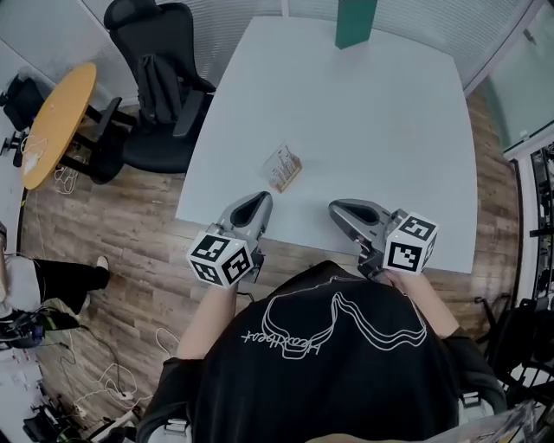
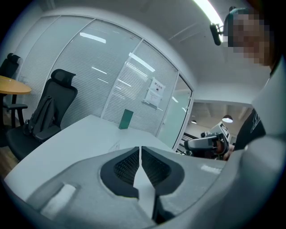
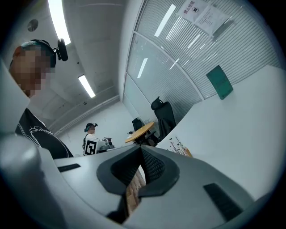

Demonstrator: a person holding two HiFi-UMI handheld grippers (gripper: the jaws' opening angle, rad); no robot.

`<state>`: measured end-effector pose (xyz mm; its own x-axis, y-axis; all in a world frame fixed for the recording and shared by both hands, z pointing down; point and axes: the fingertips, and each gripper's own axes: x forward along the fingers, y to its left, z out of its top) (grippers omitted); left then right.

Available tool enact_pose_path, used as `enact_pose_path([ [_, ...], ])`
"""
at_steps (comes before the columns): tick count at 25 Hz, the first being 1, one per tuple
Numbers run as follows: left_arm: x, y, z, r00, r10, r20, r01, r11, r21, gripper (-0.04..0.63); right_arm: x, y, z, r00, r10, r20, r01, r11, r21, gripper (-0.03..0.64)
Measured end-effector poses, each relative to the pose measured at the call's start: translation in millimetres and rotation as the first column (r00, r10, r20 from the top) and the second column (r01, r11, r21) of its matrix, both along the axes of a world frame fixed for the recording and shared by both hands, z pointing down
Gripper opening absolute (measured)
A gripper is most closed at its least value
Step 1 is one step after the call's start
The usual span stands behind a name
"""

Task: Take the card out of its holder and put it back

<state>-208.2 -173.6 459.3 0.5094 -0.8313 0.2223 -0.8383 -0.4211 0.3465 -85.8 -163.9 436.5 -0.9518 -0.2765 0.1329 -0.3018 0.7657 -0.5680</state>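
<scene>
I am holding both claws low over the near edge of the tabletop, just short of the work; the left claw is sitting with its jaws pressed together on nothing, and the right claw is doing the same, tips meeting and empty. The card holder is lying flat just ahead of the left claw and ahead-left of the right claw, apart from both; I am judging that the card is inside it, though it is showing too small for me to be telling card from sleeve. I am reading this as a ready stance: the claws are flanking the holder so that one can be pinning the sleeve while the other is drawing the card, and both will be needing to open first. Nothing is standing between either claw and the holder; a green box is standing upright far beyond them, well clear. Off the tabletop, to the left of the left claw, a black office chair and a round wooden table are sitting out of the way.
</scene>
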Motion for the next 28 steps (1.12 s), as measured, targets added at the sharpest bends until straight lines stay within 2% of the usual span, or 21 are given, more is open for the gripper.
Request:
enact_pose_path([
  [11,-19.8,-41.1,46.3,0.999,-0.018,0.030,0.020,0.997,-0.070,0.019,15.1,-19.7,16.5,0.998,0.065,-0.019,-0.066,0.997,-0.041,0.009],
  [16,-21.8,-52.4,63.0,0.999,-0.017,0.051,0.021,0.996,-0.086,0.057,25.7,-22.1,17.5,0.996,0.081,-0.039,-0.083,0.995,-0.047,0.009],
  [21,-22.7,-67.8,75.8,0.997,0.011,0.076,-0.005,0.996,-0.087,0.095,25.5,-27.9,23.3,0.996,0.084,-0.039,-0.087,0.994,-0.065,0.009],
  [28,-20.6,-84.6,97.0,0.994,0.071,0.086,-0.062,0.993,-0.097,0.100,20.0,-34.7,31.4,0.996,0.084,-0.037,-0.087,0.992,-0.090,0.009],
])
